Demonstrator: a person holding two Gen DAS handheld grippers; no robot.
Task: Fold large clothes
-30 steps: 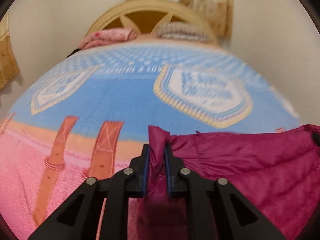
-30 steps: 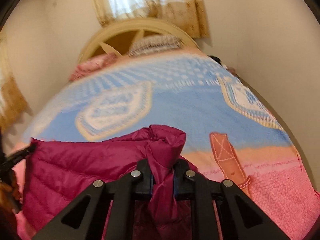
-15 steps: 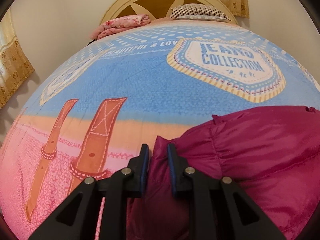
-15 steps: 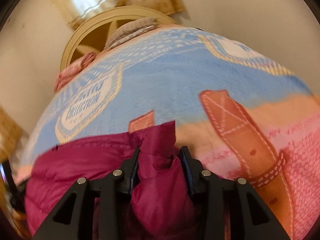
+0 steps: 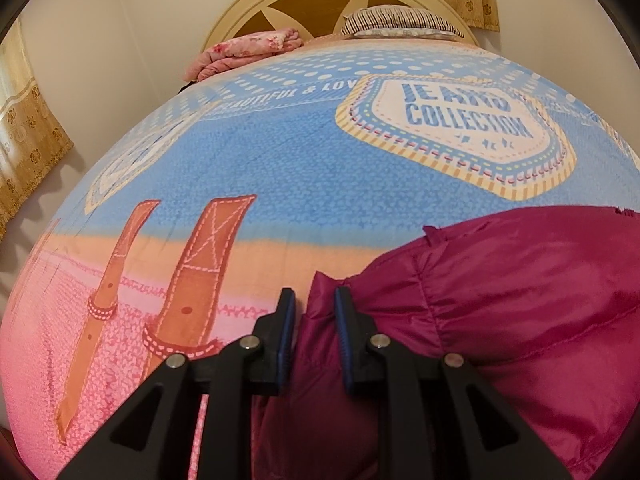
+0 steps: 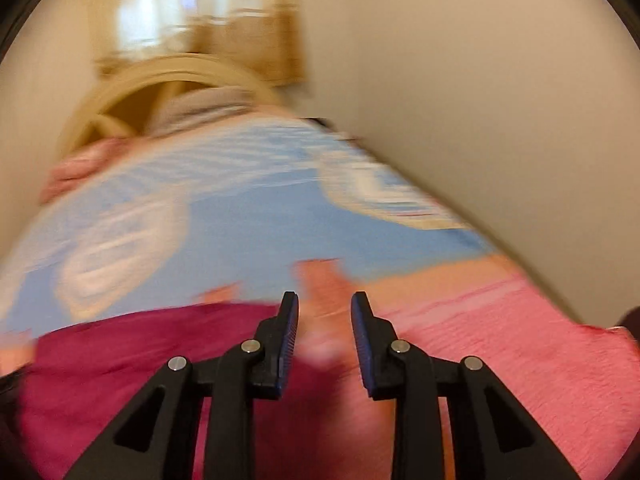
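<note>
While the magenta quilted jacket (image 5: pixel 520 320) lies on the printed bedspread (image 5: pixel 280 168) at the foot end of the bed, well away from the arched headboard (image 5: pixel 320 4), we see one bunched corner of it standing between the blue pads of the left gripper (image 5: pixel 315 304). The jaws there are narrow. The pad on the jacket's side lies against the cloth; on the other side a thin gap shows, so we cannot tell whether the corner is truly pinched.

In the right wrist view, which is blurred, the right gripper (image 6: pixel 324 308) has its jaws apart and closing, with nothing between them; only the pink and orange bedspread (image 6: pixel 500 344) shows in the gap. The jacket (image 6: pixel 140 360) lies beside and under the finger on its side, farther from the wall (image 6: pixel 480 80) than the gripper.

Against the headboard we note a folded pink floral blanket (image 5: pixel 248 50) and a striped pillow (image 5: pixel 400 20), side by side. Patterned curtains (image 5: pixel 28 128) hang beyond the bed's edge.
</note>
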